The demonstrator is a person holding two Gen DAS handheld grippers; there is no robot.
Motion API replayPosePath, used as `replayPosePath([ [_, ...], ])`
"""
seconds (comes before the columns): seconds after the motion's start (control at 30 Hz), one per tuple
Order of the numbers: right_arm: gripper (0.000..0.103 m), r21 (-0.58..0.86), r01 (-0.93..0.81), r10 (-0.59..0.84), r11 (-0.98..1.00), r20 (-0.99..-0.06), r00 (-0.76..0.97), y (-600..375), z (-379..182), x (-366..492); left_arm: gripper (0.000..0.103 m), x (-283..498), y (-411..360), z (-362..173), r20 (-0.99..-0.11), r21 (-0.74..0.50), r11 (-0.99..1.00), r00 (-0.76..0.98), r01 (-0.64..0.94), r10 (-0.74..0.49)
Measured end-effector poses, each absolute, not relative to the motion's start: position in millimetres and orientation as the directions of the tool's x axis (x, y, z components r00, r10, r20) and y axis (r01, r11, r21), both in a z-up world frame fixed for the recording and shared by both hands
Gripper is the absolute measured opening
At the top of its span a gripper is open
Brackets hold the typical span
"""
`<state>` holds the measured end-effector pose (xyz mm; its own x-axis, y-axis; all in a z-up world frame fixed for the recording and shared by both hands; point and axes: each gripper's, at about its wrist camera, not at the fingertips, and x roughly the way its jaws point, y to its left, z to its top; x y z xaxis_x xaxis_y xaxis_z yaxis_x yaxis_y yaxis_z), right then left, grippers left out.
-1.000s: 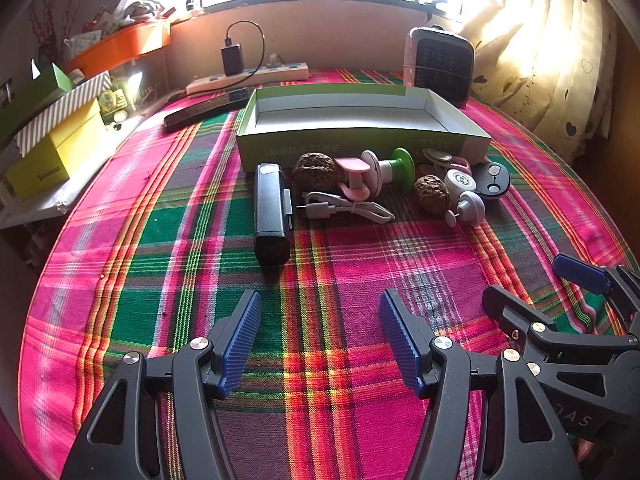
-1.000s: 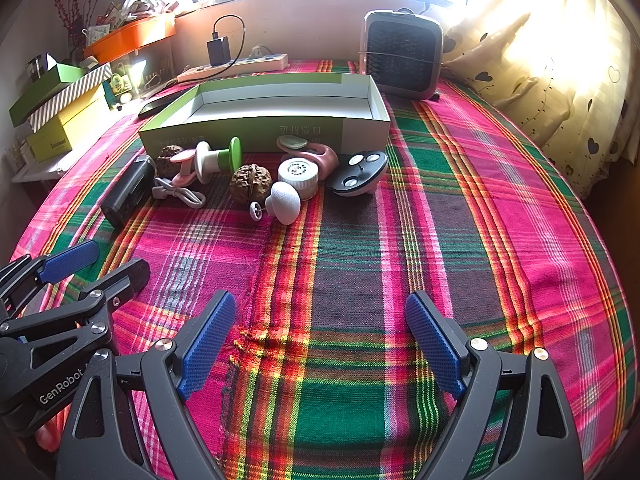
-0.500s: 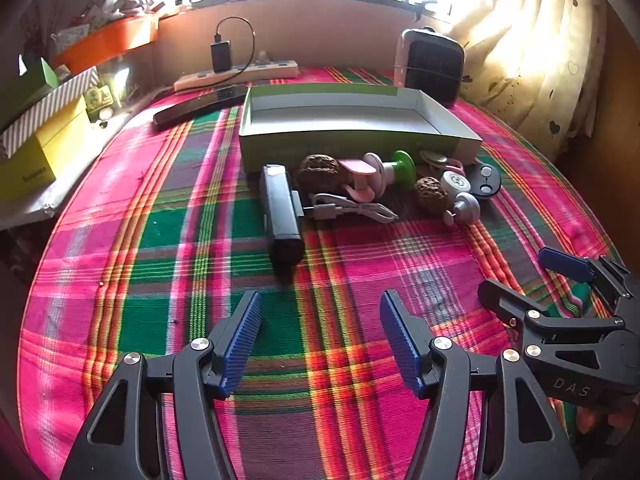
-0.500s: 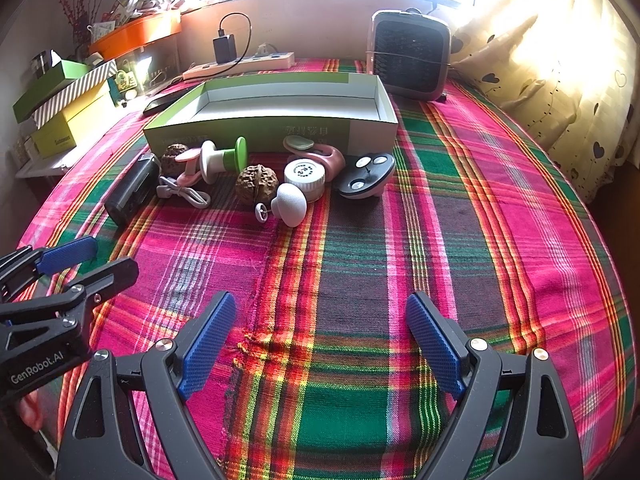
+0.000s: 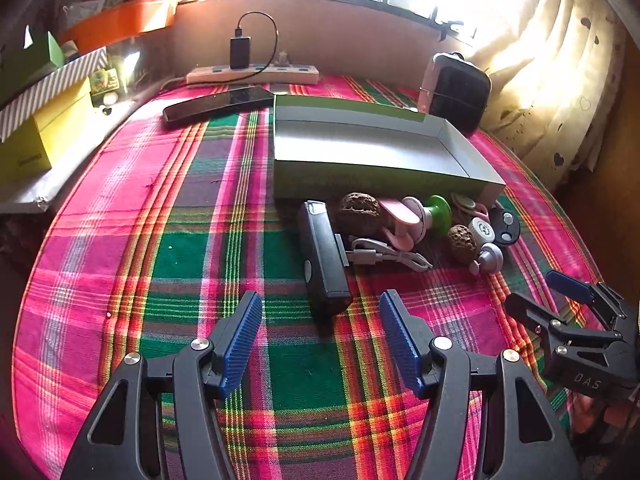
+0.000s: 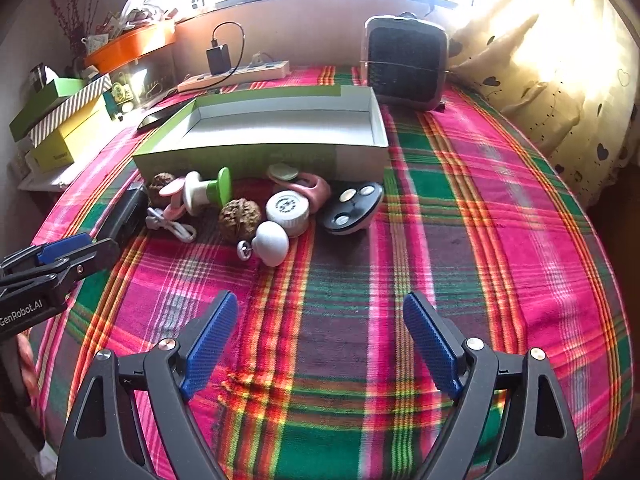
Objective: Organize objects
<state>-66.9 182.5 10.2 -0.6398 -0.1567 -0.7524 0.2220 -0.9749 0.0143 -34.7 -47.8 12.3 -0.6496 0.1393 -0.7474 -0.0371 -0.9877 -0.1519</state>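
A shallow green box (image 5: 360, 148) (image 6: 280, 128) with a grey inside lies open on the plaid cloth. Small items are heaped along its near wall: a black bar-shaped device (image 5: 324, 256), two walnuts (image 5: 358, 212) (image 6: 239, 219), a pink and green fan (image 6: 204, 192), a white cable (image 5: 388, 256), a white round cap (image 6: 287, 212), a white mushroom-shaped knob (image 6: 272, 242) and a black disc (image 6: 352, 208). My left gripper (image 5: 320, 336) stands open just short of the black device. My right gripper (image 6: 320, 344) is open over bare cloth, short of the heap.
A black fan heater (image 6: 404, 64) stands behind the box at right. A power strip with a charger (image 5: 252, 72) and a dark phone (image 5: 220, 102) lie at the back. Stacked boxes (image 6: 64, 124) and an orange tray (image 6: 128, 46) line the left side. Curtains (image 6: 560, 60) hang at right.
Both grippers have moved forward toward the heap. The left one has closed in on the black device. Their jaws stay open and the objects have not moved.
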Motion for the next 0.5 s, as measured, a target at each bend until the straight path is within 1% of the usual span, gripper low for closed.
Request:
replayPosePath([
  [0.1,0.085,0.023,0.183,-0.14,-0.983,-0.74,-0.658,191.9,17.3,-74.7,0.061,-38.2,-46.2,11.3,-0.749,-0.129,-0.991,-0.651,-0.039,0.123],
  [0.3,0.085,0.01,0.137,-0.099,-0.991,-0.742,-0.663,203.0,18.7,-95.0,0.061,-46.5,-47.3,6.0,-0.764,-0.139,-0.99,-0.633,-0.034,0.129],
  [0.4,0.083,0.047,0.123,-0.117,-0.991,-0.748,-0.653,208.2,16.6,-105.2,0.061,-50.5,-46.7,5.8,-0.765,-0.134,-0.991,-0.632,-0.03,0.123],
  [0.5,0.083,0.052,0.133,-0.127,-0.99,-0.753,-0.645,207.0,12.7,-111.4,0.061,-52.9,-46.3,5.5,-0.765,-0.131,-0.991,-0.633,-0.03,0.121],
])
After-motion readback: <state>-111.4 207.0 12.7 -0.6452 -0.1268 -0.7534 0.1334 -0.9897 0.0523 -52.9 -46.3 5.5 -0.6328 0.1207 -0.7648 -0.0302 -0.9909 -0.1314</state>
